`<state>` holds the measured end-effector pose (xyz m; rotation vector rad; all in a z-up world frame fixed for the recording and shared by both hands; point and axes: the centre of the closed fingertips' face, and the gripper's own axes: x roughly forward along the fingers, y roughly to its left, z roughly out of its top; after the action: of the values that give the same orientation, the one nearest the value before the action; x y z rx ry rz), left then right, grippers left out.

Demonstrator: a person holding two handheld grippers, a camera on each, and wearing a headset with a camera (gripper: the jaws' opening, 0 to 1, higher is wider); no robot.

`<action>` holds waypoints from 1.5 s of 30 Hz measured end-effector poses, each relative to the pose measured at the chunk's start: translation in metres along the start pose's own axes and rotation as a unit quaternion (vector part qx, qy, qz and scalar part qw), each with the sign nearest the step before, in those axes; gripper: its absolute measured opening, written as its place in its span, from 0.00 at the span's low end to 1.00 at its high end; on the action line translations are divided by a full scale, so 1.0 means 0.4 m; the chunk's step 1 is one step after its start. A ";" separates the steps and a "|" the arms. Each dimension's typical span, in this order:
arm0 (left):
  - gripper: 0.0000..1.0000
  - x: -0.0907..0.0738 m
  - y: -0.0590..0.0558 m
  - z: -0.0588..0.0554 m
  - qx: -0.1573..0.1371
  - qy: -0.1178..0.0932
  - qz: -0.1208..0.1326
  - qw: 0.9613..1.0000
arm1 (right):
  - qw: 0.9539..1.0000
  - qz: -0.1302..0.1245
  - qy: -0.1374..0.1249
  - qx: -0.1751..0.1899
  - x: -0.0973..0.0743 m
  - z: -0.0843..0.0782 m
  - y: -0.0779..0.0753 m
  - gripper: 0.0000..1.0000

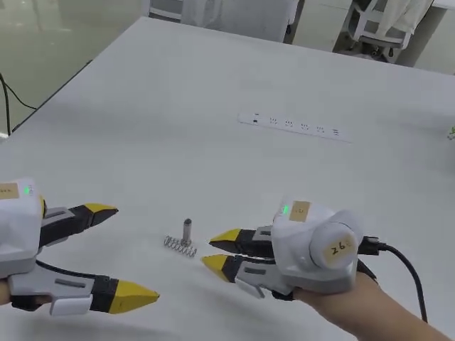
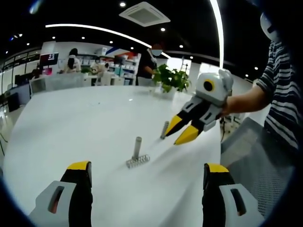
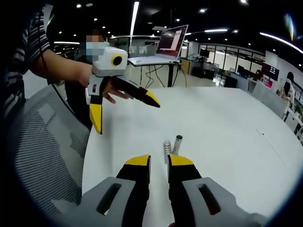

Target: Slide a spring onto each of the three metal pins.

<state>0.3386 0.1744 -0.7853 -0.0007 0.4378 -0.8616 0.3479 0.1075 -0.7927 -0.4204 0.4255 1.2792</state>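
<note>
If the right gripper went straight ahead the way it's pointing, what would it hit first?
Probably the spring lying just ahead of the right gripper, with the upright metal pin close beside it. Depth is unclear, so the pin could come first.

This is an open-plan office, with a big white table (image 1: 213, 106) carrying a power strip (image 1: 293, 125), a mesh chair (image 3: 42, 142) nearby, a laptop (image 3: 165, 45) on a far desk and recessed ceiling lights.
</note>
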 end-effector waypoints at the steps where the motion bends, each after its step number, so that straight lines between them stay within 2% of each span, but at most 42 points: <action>1: 0.95 0.000 0.000 0.000 0.000 0.000 0.000 1.000 | 1.000 0.000 0.000 0.000 0.003 0.001 -0.001 0.12; 7: 0.95 0.002 -0.002 0.004 0.002 -0.001 -0.002 1.000 | 1.000 -0.010 -0.001 0.007 0.025 0.007 -0.016 0.13; 20: 0.94 -0.005 -0.003 -0.002 0.000 0.003 -0.003 1.000 | 0.999 -0.024 0.023 0.020 0.086 -0.021 -0.044 0.13; 29: 0.94 -0.011 0.001 -0.003 -0.001 0.002 -0.001 1.000 | 0.998 -0.021 0.051 0.024 0.125 -0.061 -0.046 0.14; 43: 0.94 -0.018 0.006 -0.012 -0.004 0.008 0.003 1.000 | 0.997 -0.015 0.077 0.028 0.158 -0.101 -0.045 0.13; 45: 0.94 -0.019 0.005 -0.012 -0.004 0.009 0.004 1.000 | 0.997 -0.015 0.074 0.030 0.159 -0.099 -0.045 0.13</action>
<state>0.3337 0.1822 -0.7872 0.0010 0.4574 -0.8534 0.3775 0.1347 -0.8587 -0.4707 0.5801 1.2069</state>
